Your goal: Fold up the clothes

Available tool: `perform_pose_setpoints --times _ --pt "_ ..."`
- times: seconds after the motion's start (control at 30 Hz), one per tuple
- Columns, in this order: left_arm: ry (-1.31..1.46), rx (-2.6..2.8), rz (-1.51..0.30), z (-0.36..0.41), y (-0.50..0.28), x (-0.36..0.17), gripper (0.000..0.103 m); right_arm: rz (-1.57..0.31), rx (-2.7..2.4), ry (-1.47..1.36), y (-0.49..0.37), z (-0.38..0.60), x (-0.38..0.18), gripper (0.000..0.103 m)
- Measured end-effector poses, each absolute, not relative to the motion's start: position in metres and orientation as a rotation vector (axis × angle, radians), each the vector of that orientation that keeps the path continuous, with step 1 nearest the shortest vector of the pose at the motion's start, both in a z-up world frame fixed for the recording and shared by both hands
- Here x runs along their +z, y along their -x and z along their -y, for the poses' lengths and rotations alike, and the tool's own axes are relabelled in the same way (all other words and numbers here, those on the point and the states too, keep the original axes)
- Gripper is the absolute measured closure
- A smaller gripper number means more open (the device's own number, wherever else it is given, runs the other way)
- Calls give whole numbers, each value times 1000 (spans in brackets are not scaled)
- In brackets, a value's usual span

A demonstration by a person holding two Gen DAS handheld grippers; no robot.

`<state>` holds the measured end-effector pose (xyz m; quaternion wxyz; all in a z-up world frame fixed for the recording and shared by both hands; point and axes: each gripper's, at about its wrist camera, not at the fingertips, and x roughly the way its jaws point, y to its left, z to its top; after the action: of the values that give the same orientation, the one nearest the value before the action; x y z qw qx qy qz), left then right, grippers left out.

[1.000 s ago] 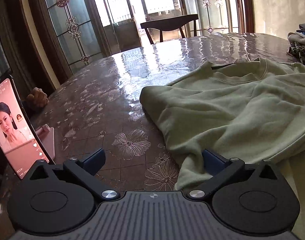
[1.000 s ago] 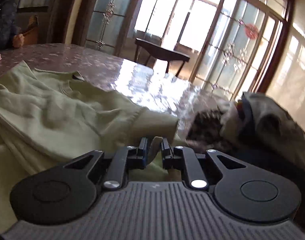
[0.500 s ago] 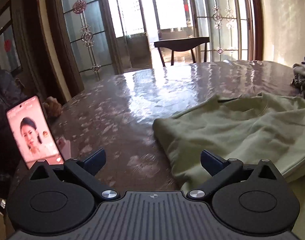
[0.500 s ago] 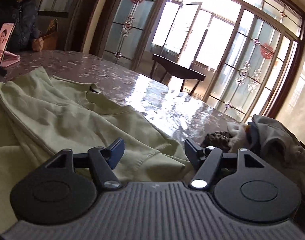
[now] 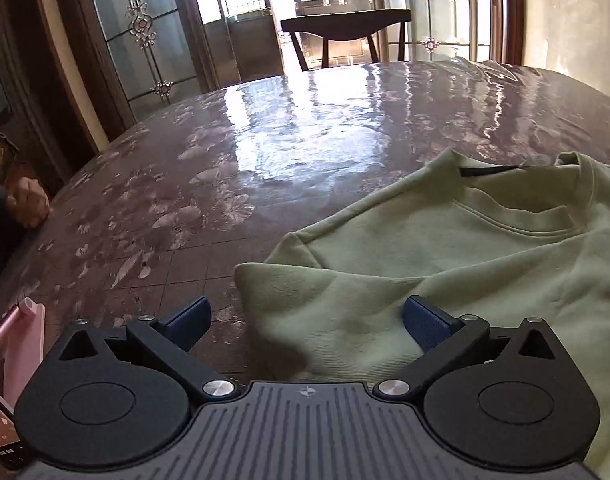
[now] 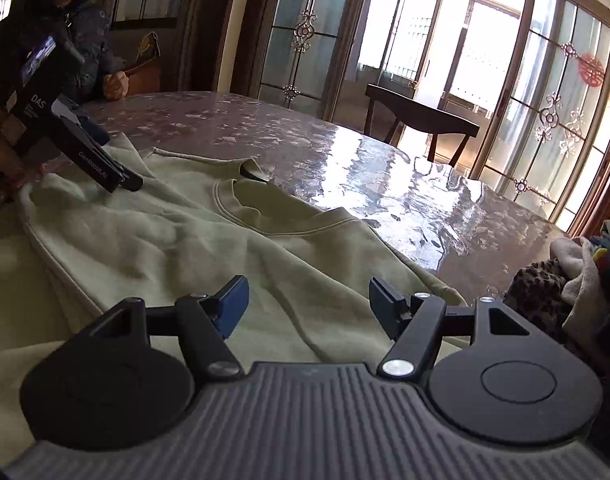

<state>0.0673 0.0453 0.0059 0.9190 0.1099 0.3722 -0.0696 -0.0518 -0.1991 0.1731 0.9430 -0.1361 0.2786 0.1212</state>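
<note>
A pale green sweatshirt (image 5: 445, 248) lies on the glossy floral table (image 5: 305, 120), collar toward the far side, with both sides folded inward. My left gripper (image 5: 305, 312) is open and hovers over the sweatshirt's folded left edge with nothing pinched. In the right wrist view the sweatshirt (image 6: 209, 240) spreads from the left to below my right gripper (image 6: 308, 292). That gripper is open over the folded right side, its blue pads clear of the cloth. The left gripper (image 6: 123, 178) shows at the far left, tips down near the fabric.
A pile of other clothes (image 6: 565, 280), one leopard-print, sits at the table's right edge. A person (image 6: 57, 20) sits at the far left with a fist (image 5: 27, 202) on the table. A pink phone stand (image 5: 23, 344) is at the near left. A dark chair (image 6: 421, 112) stands behind.
My right gripper opened, let go of the fold of green cloth it pinched, and drew back. My left gripper, open throughout, swung right over the sweatshirt's edge; the phone slid out of its view.
</note>
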Motion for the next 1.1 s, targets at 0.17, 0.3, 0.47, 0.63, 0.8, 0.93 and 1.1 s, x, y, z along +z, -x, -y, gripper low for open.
perform_pose_setpoints --times 0.17,0.3,0.47,0.63,0.8,0.93,1.1 --pt "-233 -130 -747 -49 -68 5 0 -661 241 191 35 217 152 36" --pt "-208 -133 -745 -52 -71 4 0 -687 254 79 20 231 136 34" --pt "-212 -105 -728 -50 -80 1 0 -689 228 65 5 233 130 24" --pt "-266 -54 -731 -37 -100 1 0 -780 187 47 -35 232 130 2" --pt "-224 -74 -779 -41 -107 4 0 -823 191 39 -66 232 130 1" --pt "-137 -187 -739 -62 -60 22 0 -828 221 -3 -50 241 141 3" --pt "-161 -236 -686 -83 40 34 0 -659 286 -49 37 266 170 2"
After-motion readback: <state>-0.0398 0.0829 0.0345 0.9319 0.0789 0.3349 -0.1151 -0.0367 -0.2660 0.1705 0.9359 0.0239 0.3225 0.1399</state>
